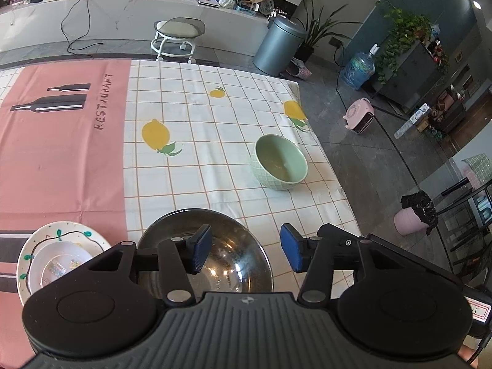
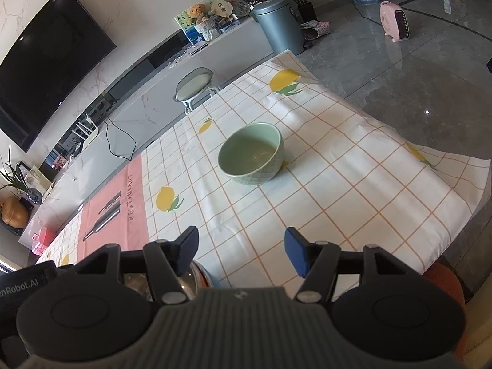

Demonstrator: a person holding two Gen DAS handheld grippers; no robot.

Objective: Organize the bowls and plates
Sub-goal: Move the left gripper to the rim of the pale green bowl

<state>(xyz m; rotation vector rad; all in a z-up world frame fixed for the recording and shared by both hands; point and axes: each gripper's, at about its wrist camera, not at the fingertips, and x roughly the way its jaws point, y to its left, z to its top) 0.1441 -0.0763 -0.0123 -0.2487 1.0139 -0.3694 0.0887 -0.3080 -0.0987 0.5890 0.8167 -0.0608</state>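
A pale green bowl (image 1: 279, 162) stands upright on the lemon-print tablecloth near the table's right edge; it also shows in the right wrist view (image 2: 251, 153). A steel bowl (image 1: 227, 255) sits just under my left gripper (image 1: 246, 250), which is open and empty, its left finger over the bowl. A white plate with green marks (image 1: 58, 236) holds a smaller pale dish (image 1: 58, 264) at the lower left. My right gripper (image 2: 241, 252) is open and empty, well short of the green bowl. A sliver of the steel bowl (image 2: 189, 279) shows behind its left finger.
The tablecloth (image 1: 215, 123) has a pink panel (image 1: 61, 153) at the left. The table's right edge (image 1: 335, 172) drops to a grey floor. Beyond the far edge stand a stool (image 1: 178, 38) and a grey bin (image 1: 278, 46). A pink heater (image 1: 359, 118) sits on the floor.
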